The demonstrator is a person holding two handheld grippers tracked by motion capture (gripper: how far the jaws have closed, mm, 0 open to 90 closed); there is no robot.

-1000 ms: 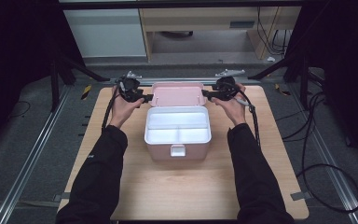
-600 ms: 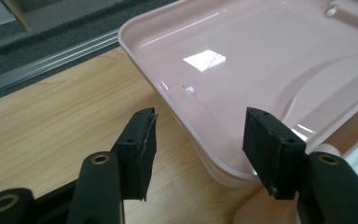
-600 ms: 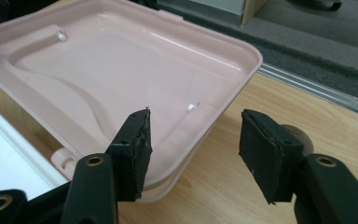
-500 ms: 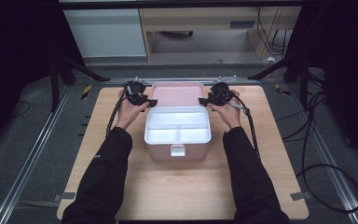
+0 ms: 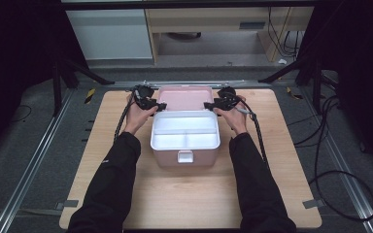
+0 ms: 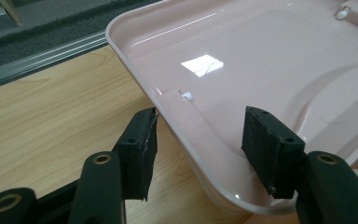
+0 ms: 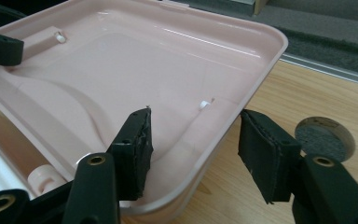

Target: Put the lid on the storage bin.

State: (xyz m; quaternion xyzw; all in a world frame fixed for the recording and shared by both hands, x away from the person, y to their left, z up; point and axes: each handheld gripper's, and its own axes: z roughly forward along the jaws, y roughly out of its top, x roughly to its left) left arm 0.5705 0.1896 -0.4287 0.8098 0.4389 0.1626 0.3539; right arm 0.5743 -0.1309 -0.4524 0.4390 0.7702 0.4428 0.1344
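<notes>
Box: your pink box sits at the middle of the wooden table, its white tray with three sections showing in the top, between your two forearms.
Lid: the pink lid is folded back behind the box, inner face up, and it lies between your two grippers.
Left gripper: your left gripper is at the lid's left edge; in the left gripper view that rim runs up between the jaws.
Left jaws: they stand wide apart, one pad outside the rim over the table, the other over the lid's inner face; the outer pad's top corner is just at the rim, and you cannot tell from these pictures whether it touches.
Right gripper: your right gripper is at the lid's right edge; in the right gripper view the rim passes between the jaws.
Right jaws: wide apart, one pad inside the lid, the other outside it above the table; neither pad presses the rim.
Hole: a round hole in the table lies just beyond the outer right jaw.
Far jaw: across the lid from your right jaws, a black jaw of the other gripper reaches in at the far rim.
</notes>
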